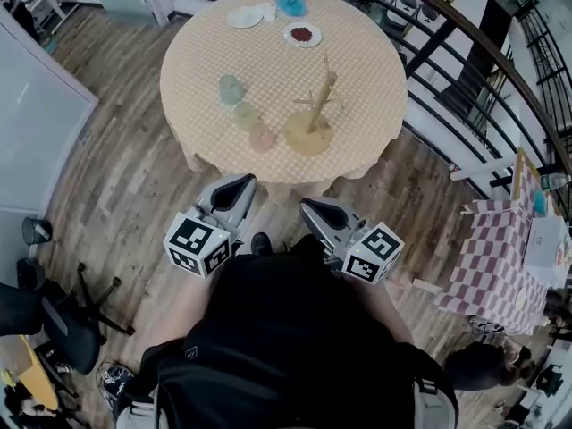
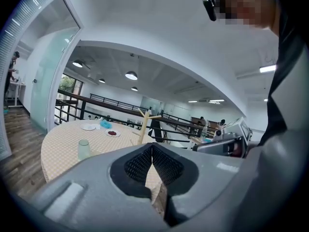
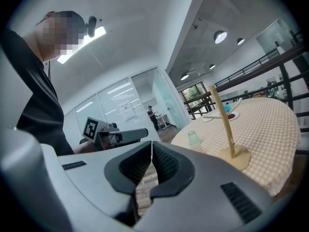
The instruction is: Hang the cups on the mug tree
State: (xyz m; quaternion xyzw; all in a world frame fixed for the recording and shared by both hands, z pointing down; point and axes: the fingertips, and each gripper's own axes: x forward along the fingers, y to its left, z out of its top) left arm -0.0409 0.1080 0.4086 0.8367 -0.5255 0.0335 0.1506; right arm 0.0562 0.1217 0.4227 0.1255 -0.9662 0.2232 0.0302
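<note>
My left gripper (image 1: 243, 184) is down by my tummy, well short of the table (image 1: 357, 70). Its two fingers are pressed together and there is nothing between them. None of the cups are on the tree yet.

The three cups stand in a slanted row on the left part of the table. The green cup (image 1: 231, 88) is farthest from me, the pale cup (image 1: 246, 115) is in the middle, and the pink cup (image 1: 262, 138) is closest. The pale and pink cups are very close together. I cannot tell which way their handles point.

Just to the right of the pink cup is the mug tree (image 1: 315, 105), standing up straight on its round foot.

My right gripper (image 1: 308, 206) is also low and near me. Its fingers are pressed together and empty too.

I think I should spread my fingers before I reach out. I would take the pink cup first, because it is closest. I should pinch its wall and leave the handle free. The tree looks light, so it may tip. I would slide the handle on slowly.
</note>
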